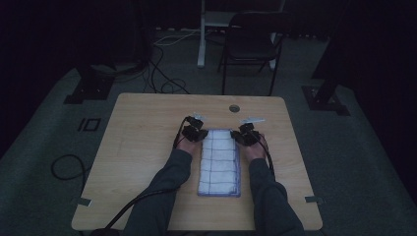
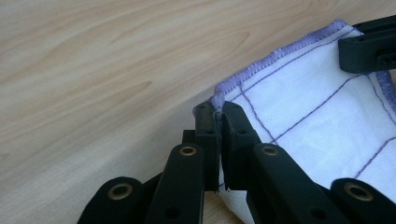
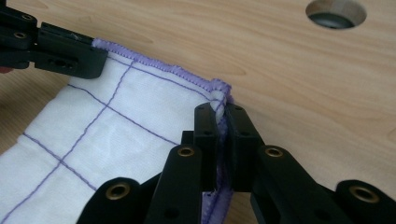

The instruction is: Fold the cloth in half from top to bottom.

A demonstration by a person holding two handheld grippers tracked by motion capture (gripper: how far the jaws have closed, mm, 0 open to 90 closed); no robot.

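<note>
A white cloth with purple grid lines and a purple stitched edge lies folded in a long strip on the wooden table. My left gripper is at its far left corner, and in the left gripper view the jaws are shut on that corner of the cloth. My right gripper is at the far right corner; its jaws pinch the cloth there. Each gripper view also shows the other gripper's black fingers on the opposite corner.
A round cable hole sits in the table just beyond the cloth. A dark chair and cables lie on the floor behind the table. Both forearms in grey sleeves come in from the near edge.
</note>
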